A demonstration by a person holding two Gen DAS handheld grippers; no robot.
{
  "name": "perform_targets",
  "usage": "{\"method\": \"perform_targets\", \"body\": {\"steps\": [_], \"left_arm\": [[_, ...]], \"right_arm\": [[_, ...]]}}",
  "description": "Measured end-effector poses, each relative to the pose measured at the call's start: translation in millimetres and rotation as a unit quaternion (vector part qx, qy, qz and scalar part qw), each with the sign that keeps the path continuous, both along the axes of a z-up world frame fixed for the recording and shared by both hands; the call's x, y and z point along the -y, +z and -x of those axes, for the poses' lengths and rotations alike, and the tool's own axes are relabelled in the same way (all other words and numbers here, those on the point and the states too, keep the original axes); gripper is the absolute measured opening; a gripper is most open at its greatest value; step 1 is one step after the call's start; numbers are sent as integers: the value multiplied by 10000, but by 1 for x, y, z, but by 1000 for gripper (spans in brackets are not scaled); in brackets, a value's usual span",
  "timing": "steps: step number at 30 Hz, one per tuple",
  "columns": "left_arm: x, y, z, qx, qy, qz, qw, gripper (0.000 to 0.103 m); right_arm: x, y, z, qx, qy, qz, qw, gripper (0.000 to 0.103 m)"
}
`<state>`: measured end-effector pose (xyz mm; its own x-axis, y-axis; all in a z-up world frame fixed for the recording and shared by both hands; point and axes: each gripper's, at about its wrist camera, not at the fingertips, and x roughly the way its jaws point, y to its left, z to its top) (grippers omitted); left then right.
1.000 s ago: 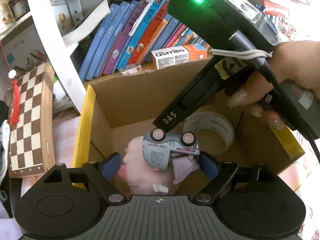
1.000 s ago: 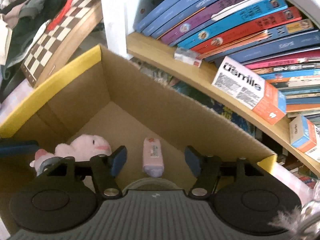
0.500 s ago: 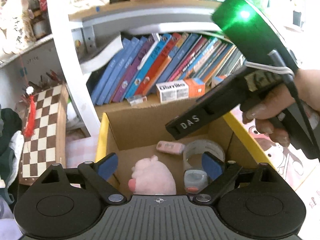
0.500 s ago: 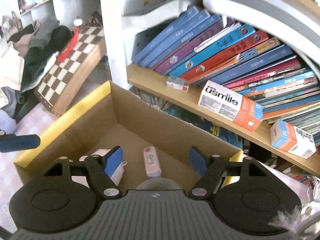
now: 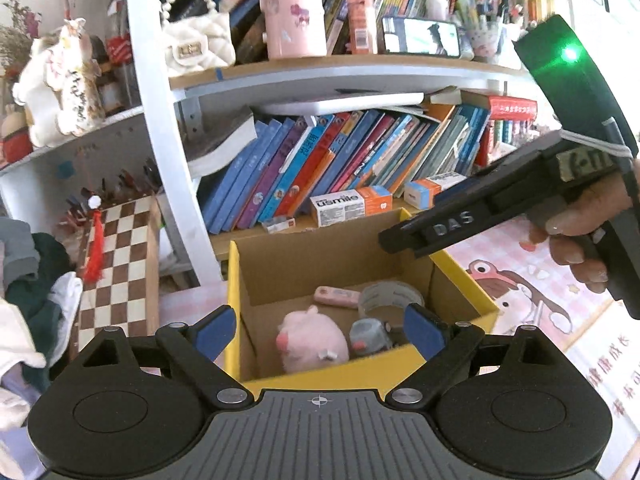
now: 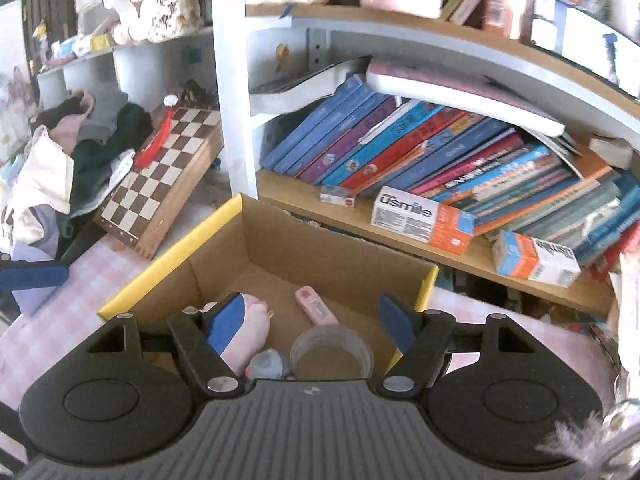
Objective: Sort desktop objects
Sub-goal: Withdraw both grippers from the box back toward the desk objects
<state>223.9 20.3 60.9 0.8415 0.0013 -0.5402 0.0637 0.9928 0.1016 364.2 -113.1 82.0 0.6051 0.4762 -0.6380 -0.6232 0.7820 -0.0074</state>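
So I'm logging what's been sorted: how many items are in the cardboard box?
4 visible in the cardboard box: pink plush front left, grey toy car beside it, tape roll behind the car, pink case near the back wall. Smaller things underneath could be hidden.

Left tongs (image 5: 320, 326) point forward with blue-padded fingers (image 5: 214, 328) spread wide, gripping nothing. Right tongs (image 6: 316, 318) are likewise spread wide and bare. In the left view, the person's right hand (image 5: 580, 236) wraps the black handle, held higher up.
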Motion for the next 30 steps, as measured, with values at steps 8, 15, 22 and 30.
{"method": "perform_targets", "body": {"steps": [8,15,22,30], "left_arm": [[-4,6,44,171,-142,-181,9996,93],[-6,0,73,138,-270,-165,9994,93],[-13,-10,94,39,-257,-37,9997,93],[-15,-25,119,-116,-246,23,9996,93]], "right_arm": [[26,7,60,350,-319,-29,9989,75],[42,-1,113,550,-463,127,9973,78],[51,-22,161,518,-577,281,9966,80],[54,-47,202,435,-674,274,9964,82]]}}
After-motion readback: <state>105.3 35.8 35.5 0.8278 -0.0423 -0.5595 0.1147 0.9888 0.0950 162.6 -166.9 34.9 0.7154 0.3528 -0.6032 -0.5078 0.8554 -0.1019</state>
